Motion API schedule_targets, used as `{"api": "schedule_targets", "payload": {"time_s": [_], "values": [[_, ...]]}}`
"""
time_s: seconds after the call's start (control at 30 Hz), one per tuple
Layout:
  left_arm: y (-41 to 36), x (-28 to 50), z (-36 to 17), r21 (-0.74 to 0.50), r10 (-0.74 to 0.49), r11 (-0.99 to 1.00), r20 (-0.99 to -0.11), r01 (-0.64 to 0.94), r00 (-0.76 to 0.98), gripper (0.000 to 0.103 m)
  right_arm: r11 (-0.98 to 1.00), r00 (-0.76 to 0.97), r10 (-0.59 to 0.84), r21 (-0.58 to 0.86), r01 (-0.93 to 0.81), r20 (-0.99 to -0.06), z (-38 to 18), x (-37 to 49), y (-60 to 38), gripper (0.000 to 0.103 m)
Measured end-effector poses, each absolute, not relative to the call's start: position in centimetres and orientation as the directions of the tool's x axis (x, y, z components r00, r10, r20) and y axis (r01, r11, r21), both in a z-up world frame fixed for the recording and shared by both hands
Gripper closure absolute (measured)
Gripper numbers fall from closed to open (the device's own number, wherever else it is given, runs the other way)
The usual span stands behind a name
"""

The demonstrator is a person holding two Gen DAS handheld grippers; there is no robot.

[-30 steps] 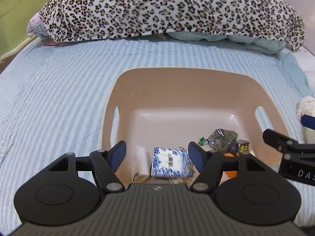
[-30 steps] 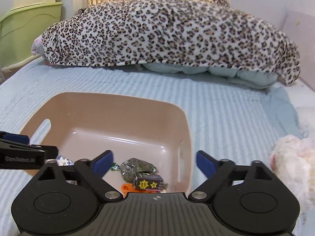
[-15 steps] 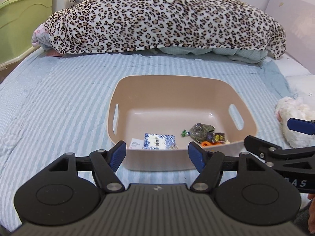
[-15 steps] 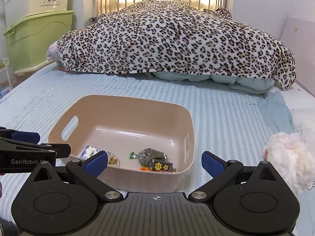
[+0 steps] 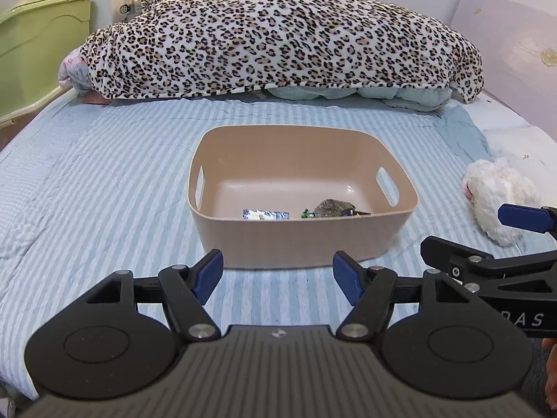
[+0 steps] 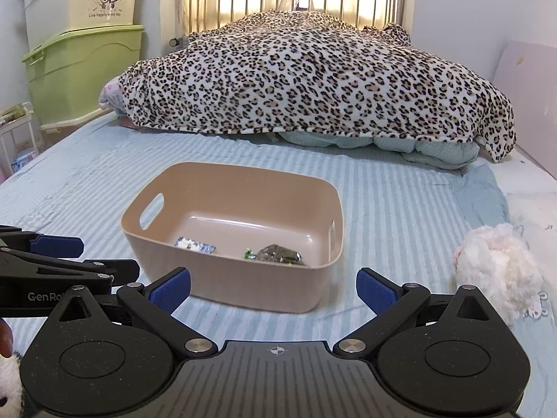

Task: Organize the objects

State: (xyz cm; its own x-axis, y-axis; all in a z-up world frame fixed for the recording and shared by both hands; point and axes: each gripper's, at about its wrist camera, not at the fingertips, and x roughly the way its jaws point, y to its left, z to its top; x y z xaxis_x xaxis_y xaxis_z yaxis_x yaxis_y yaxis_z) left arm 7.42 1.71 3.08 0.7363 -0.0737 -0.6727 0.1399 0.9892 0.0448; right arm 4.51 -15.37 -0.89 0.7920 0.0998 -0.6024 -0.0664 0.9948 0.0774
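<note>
I hold both tools level over the striped blue bed [image 5: 104, 188], on the near side of the tan basket [image 5: 299, 240]. My left hand-held gripper [image 5: 275, 277] has its jaws spread wide with nothing between them, and my right hand-held gripper [image 6: 273, 291] is spread the same way, also empty; from the left wrist view I can see it just to the right of the left one. The basket sits upright on the bed, and in its bottom I can make out a blue-and-white packet [image 5: 266, 214] on the left and a dark crinkled wrapper [image 5: 332, 208] on the right, with some small pieces beside it too low behind the wall to identify. A fluffy white plush toy [image 6: 497, 268] lies on the bed to the right of the basket, apart from it. A leopard-print blanket [image 6: 313, 80] is heaped across the far end of the bed.
</note>
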Motion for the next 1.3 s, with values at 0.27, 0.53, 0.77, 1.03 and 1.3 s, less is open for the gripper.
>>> {"api": "schedule_targets", "payload": {"time_s": [0.27, 0.53, 0.77, 1.03, 1.3], "values": [[1.1, 4.0, 3.1, 0.054, -0.091, 0.985, -0.655, 0.167, 0.75, 0.032, 0.995, 0.805, 0.097, 0.081, -0.06, -0.586, -0.3, 0.9, -16.0, 0.0], [1.3, 0.9, 3.1, 0.031, -0.111, 0.985, -0.646, 0.171, 0.756, 0.032, 0.994, 0.817, 0.105, 0.095, -0.062, -0.567, 0.2, -2.4, -15.9, 0.0], [1.1, -2.2, 3.6, 0.025, -0.124, 0.983, -0.63, 0.18, 0.766, 0.032, 0.992, 0.826, 0.114, 0.103, -0.068, -0.551, 1.2, -5.1, -16.2, 0.0], [0.9, -5.2, 3.9, 0.033, -0.112, 0.985, -0.626, 0.169, 0.772, 0.033, 0.99, 0.822, 0.134, 0.119, -0.081, -0.553, 1.7, -7.6, -16.4, 0.0], [0.5, -6.7, 4.7, 0.063, -0.081, 0.987, -0.6, 0.149, 0.796, 0.033, 0.988, 0.823, 0.143, 0.126, -0.087, -0.55, 2.1, -8.8, -16.5, 0.0]]}}
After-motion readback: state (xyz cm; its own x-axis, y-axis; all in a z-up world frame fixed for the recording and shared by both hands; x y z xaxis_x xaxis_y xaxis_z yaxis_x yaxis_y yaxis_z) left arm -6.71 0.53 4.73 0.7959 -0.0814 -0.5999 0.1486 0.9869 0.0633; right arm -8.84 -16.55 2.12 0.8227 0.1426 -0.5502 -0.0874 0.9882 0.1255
